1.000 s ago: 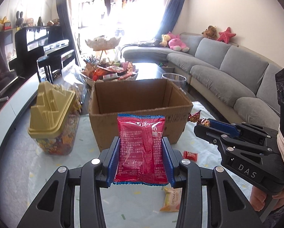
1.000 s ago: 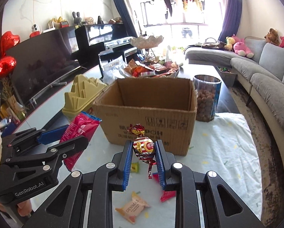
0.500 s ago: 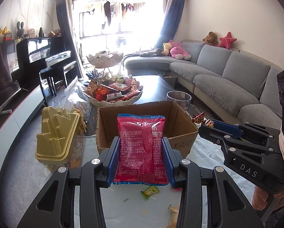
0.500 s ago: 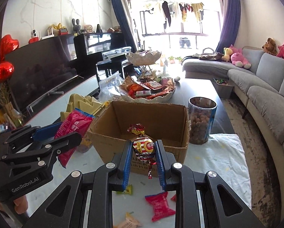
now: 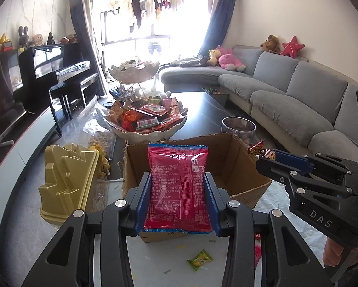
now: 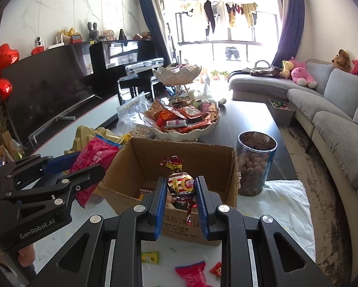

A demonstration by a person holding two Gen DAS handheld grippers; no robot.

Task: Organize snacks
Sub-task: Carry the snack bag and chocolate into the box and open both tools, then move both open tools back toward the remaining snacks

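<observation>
My left gripper [image 5: 178, 186] is shut on a red snack packet [image 5: 179, 186], held upright in front of the open cardboard box [image 5: 241, 162]. My right gripper [image 6: 181, 191] is shut on a foil-wrapped candy [image 6: 180, 184] just above the near rim of the cardboard box [image 6: 135, 153]. A snack pack lies inside the box at its left. In the right wrist view the left gripper [image 6: 66, 165] with the red packet [image 6: 92, 157] hangs left of the box. In the left wrist view the right gripper [image 5: 278, 157] with the candy [image 5: 260, 148] hangs over the box's right corner.
A yellow-lidded container [image 5: 66, 179] stands left of the box. A white bowl [image 6: 183, 131] heaped with snacks is behind it, and a clear jar [image 6: 254, 165] of nuts to its right. Loose candies [image 6: 190, 270] lie on the white cloth [image 6: 286, 205] in front. A grey sofa [image 5: 298, 95] runs along the right.
Both grippers rose and moved forward toward the box with their snacks still held. The box now sits lower in both views and its inside shows.
</observation>
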